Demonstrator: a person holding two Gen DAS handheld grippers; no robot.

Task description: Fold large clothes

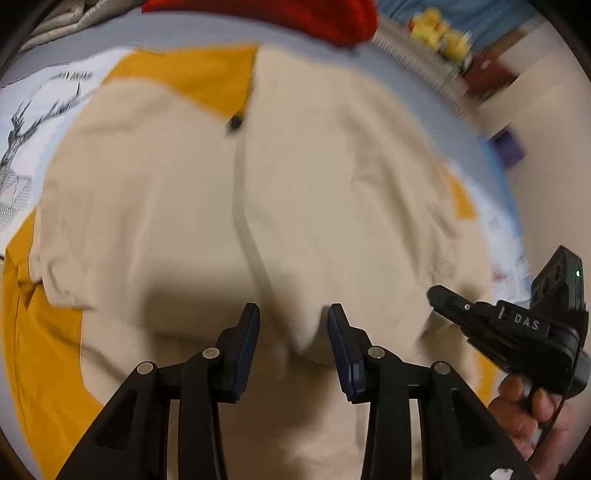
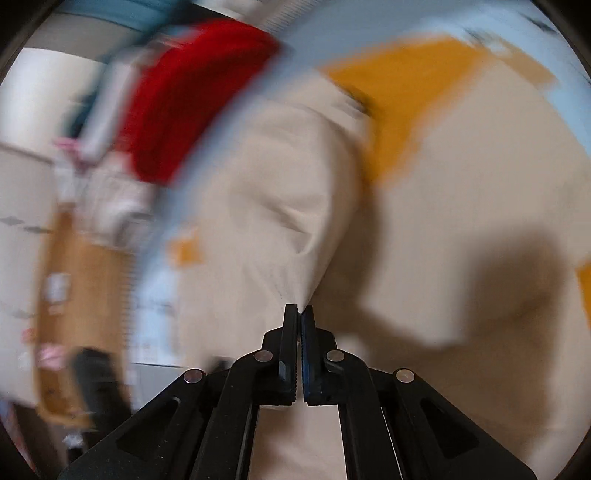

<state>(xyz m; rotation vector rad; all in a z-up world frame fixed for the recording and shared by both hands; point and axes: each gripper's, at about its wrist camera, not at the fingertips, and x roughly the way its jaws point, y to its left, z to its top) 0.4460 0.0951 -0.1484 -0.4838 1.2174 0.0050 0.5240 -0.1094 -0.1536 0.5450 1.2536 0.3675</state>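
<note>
A large beige garment with a dark button lies spread over a mustard-yellow cloth on the table. My left gripper is open just above the beige fabric, with a fold of it between the fingers. My right gripper is shut on a pinched peak of the beige garment and lifts it. It also shows in the left wrist view at the right, held in a hand.
A red garment lies at the table's far edge, also in the right wrist view. A white printed cloth lies at the left. Yellow items and boxes stand beyond the table at the right. The right wrist view is heavily blurred.
</note>
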